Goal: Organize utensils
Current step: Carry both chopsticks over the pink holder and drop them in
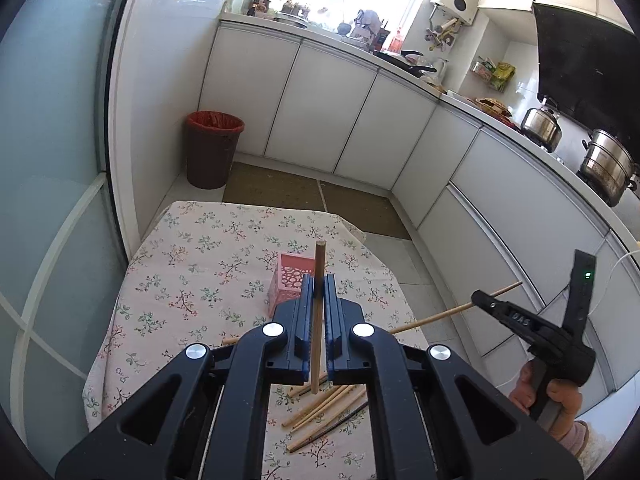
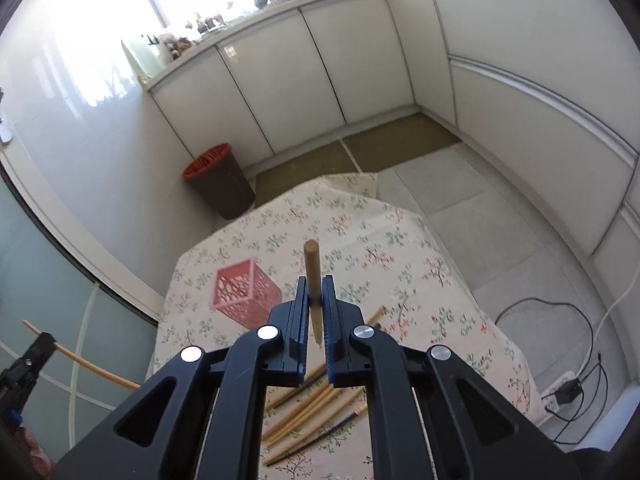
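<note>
We see a floral-cloth counter (image 1: 200, 248) among white cabinets (image 1: 320, 108); both tongs, left (image 1: 319, 284) and right (image 2: 315, 286), grip perhaps wooden chopsticks.

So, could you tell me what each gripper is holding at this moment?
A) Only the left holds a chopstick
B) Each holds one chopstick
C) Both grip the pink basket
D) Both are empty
B: the left gripper is shut on a chopstick, and the right gripper is shut on another chopstick, while the pink basket stands untouched on the floral tablecloth.
</note>
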Demonstrator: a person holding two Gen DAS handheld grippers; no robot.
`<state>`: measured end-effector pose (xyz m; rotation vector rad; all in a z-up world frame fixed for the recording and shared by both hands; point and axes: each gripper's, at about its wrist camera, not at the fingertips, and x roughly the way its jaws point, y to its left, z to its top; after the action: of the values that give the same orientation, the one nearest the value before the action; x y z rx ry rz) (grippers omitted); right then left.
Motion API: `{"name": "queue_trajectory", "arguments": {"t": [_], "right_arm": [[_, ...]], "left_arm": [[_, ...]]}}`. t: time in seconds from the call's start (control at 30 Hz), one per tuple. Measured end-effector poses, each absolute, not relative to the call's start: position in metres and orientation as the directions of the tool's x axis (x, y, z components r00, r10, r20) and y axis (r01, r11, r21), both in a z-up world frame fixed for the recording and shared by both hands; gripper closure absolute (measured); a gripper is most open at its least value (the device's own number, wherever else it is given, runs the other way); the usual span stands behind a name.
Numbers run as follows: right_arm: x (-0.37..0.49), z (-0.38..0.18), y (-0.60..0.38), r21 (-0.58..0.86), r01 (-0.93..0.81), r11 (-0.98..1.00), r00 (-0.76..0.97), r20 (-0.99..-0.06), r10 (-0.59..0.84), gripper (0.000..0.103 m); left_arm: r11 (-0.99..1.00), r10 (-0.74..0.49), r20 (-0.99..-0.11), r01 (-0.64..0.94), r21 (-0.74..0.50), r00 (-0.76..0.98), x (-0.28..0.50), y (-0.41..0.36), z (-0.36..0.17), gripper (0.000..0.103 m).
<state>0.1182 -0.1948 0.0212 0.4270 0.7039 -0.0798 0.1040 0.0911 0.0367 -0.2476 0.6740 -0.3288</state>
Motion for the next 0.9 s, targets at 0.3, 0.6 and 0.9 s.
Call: {"name": "queue_trajectory", "arguments": {"t": [0.3, 0.6, 0.9], "right_arm": [[0.165, 0.086, -0.171, 0.331, 0.120, 0.936, 0.848, -0.524, 0.076, 0.096], [0.214, 0.093, -0.156, 0.337, 0.072, 0.939, 0.863, -0.493, 0.111, 0.096], [0.237, 0.058, -0.142, 0.339, 0.072, 0.938, 0.844, -0.523, 0.124, 0.096]], "left_arm": [[0.932, -0.323, -0.529, 0.165, -0.324, 0.785, 0.162, 0.083, 0.057, 0.099], [0.943, -0.284, -0.524, 0.134, -0.304, 0.803, 0.226, 0.068, 0.051, 0.098], [0.941, -0.291, -0.579, 0.120, -0.316, 0.762, 0.236, 0.075, 0.011, 0.097]]}}
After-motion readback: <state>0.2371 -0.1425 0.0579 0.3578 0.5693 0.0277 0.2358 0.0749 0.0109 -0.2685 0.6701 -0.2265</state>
